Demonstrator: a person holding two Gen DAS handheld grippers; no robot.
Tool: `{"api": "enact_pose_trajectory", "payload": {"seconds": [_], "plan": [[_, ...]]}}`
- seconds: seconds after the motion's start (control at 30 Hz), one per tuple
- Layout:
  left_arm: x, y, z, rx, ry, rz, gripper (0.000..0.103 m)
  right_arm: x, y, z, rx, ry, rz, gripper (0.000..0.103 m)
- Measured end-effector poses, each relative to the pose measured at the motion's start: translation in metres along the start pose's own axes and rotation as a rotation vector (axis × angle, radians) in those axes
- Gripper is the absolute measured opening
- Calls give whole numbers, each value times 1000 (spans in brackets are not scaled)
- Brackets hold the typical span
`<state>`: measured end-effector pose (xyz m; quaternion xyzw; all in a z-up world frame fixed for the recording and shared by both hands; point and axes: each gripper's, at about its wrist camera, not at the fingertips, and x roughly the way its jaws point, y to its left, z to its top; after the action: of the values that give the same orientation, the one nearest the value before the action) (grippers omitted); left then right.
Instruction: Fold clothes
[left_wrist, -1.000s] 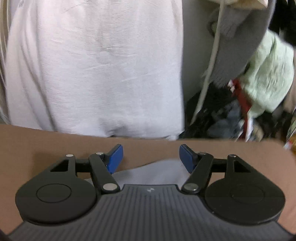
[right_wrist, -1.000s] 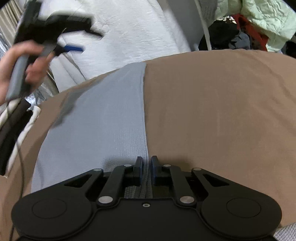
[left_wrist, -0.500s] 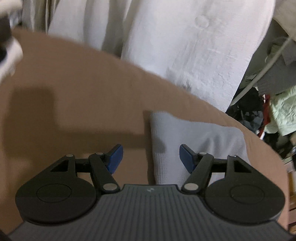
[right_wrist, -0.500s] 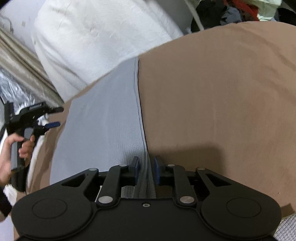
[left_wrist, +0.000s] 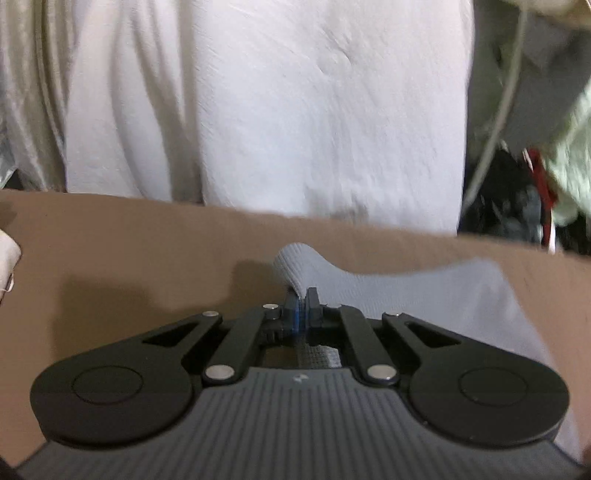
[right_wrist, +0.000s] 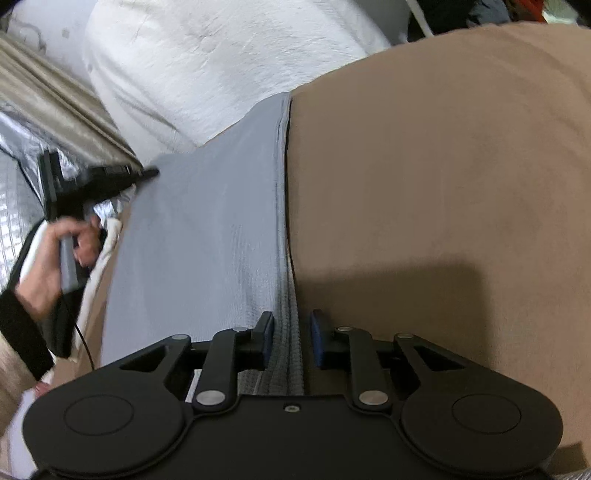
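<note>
White rumpled bedding backs a brown cloth-covered surface; left gripper pinches the grey ribbed garment, right gripper's jaws stand narrowly parted around its hem.

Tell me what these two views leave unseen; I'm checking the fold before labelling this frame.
- Grey garment: its near end is hidden under the right gripper body in the right wrist view, so its type stays unclear.
- Left gripper: how much cloth its shut jaws hold is hidden by them in the left wrist view.
- Clothes pile: blurred at the left wrist view's right edge.
</note>
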<state>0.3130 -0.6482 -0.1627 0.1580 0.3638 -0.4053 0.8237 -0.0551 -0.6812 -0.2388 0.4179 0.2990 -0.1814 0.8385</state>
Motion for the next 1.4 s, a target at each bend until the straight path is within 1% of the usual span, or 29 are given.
{"api": "enact_pose_trajectory", "payload": {"seconds": [0.07,0.13,0.2,0.3,0.37,0.4,0.43,0.47,0.5,0.53,0.57,0.6,0.63,0.67,0.7,0.73,0.77,0.8,0.83,0.87,0.97,1.03,1.07,1.13,1.17,1.2,1.3,1.37,1.4], "plan": [[1,-4,4,20,-9,47,6,2,6,-2,-46,-1,-22,25],[3,-8,7,40,-18,95,13,5,15,-4,-113,-2,-51,25],[1,-2,-2,-37,12,160,16,7,22,-5,-142,-8,-72,25],[-28,9,-21,-109,11,92,24,4,17,-4,-99,-25,-47,27],[-53,15,-37,-139,2,50,43,1,13,-3,-47,-31,-12,31],[-69,20,-50,-155,-3,25,48,0,13,-2,-33,-34,4,34],[-87,27,-64,-179,-7,-11,49,2,19,-4,-75,-34,3,37],[-105,35,-79,-204,-11,-49,49,5,25,-7,-116,-33,2,31],[-121,37,-95,-214,-13,-64,49,7,31,-9,-158,-33,1,17],[-135,39,-113,-221,-14,-75,49,9,39,-12,-209,-40,-13,7],[-150,40,-130,-228,-15,-86,49,10,53,-20,-309,-91,-97,7],[-164,37,-147,-206,2,-63,49,11,68,-27,-409,-143,-181,7],[-172,31,-161,-153,40,-8,49,10,81,-34,-491,-188,-257,7],[-180,24,-175,-94,80,51,49,2,85,-34,-469,-196,-281,9],[-190,15,-190,-20,94,109,49,-6,88,-34,-447,-205,-305,11],[-204,10,-205,15,79,99,49,-14,92,-34,-426,-213,-329,18],[-218,6,-219,43,59,77,51,-22,96,-34,-404,-222,-353,30],[-229,6,-232,31,61,24,54,-30,100,-34,-378,-231,-376,37],[-239,6,-244,12,66,-36,59,-40,99,-34,-322,-236,-387,51],[-246,10,-255,-22,76,-87,63,-59,91,-39,-243,-212,-372,55],[-258,15,-289,-111,128,-206,65,-116,68,-53,-10,-144,-325,55],[-258,12,-311,-133,183,-277,65,-158,56,-70,71,-163,-301,56],[-261,11,-321,-140,191,-300,68,-179,50,-78,111,-172,-288,58],[-267,8,-341,-147,188,-332,73,-214,30,-98,215,-213,-263,68],[-270,5,-349,-146,179,-341,74,-228,17,-109,274,-237,-249,68],[-275,3,-357,-144,178,-352,74,-228,5,-116,321,-224,-231,68],[-284,3,-381,-240,212,-470,79,-228,-31,-136,458,-183,-180,68],[-287,5,-398,-317,235,-553,87,-209,-42,-137,499,-128,-187,68],[-288,4,-404,-329,229,-561,87,-200,-47,-138,518,-101,-194,68]]}}
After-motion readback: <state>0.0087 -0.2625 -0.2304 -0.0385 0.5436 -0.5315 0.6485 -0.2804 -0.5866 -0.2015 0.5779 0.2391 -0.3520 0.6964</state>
